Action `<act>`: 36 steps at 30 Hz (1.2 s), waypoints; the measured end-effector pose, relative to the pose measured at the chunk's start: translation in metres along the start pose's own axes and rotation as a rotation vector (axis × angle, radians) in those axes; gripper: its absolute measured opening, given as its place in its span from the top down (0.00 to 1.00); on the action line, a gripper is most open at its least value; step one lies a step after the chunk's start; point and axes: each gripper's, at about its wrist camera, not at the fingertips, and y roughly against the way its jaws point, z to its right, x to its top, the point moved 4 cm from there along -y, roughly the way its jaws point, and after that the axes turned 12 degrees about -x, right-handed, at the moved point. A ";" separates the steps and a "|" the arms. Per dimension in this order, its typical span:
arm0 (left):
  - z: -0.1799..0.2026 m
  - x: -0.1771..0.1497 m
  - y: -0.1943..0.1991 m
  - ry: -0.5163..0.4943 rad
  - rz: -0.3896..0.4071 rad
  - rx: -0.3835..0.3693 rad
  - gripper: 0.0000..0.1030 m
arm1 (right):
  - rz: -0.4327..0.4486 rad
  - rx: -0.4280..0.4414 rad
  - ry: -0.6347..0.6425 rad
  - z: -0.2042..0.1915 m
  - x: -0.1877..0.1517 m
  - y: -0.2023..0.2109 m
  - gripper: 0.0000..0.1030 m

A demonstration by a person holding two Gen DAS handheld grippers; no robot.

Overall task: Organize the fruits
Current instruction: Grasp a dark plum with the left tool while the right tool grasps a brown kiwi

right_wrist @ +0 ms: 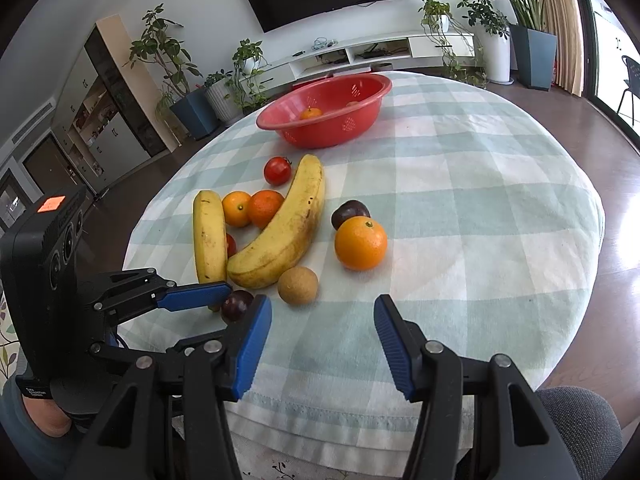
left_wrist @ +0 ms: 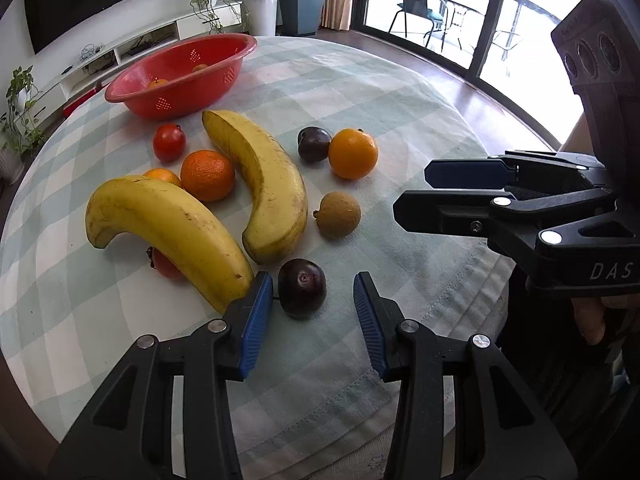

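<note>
With two oranges (left_wrist: 199,67) lying in the bowl (left_wrist: 224,76) upper left, most fruit is waiting on the counter (left_wrist: 400,120); left gripper (left_wrist: 313,304) jaws are straddling a plum (left_wrist: 302,288) unpinched, right gripper (right_wrist: 322,344) gaping empty.

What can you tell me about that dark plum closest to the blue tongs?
The dark plum is round, deep purple-black and glossy, with a small dimple facing up. It sits on the checked tablecloth near the table's front edge, between the fingers of the left tongs. The left blue pad is at its side; the other stands clear. The near banana ends just beside it.
</note>
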 end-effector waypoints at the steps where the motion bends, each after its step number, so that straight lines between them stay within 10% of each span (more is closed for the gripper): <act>1: 0.002 -0.001 -0.002 -0.009 -0.006 0.006 0.61 | 0.001 -0.001 0.000 0.000 0.000 0.000 0.44; 7: -0.002 -0.004 -0.004 0.015 0.011 0.005 0.78 | -0.003 -0.009 0.011 -0.002 -0.002 -0.002 0.44; 26: -0.013 -0.046 0.054 0.180 0.182 -0.125 0.78 | -0.036 -0.046 0.096 -0.027 0.010 -0.028 0.45; 36: -0.026 -0.051 0.069 0.212 0.224 -0.133 0.78 | -0.055 -0.120 0.226 -0.047 0.006 -0.049 0.69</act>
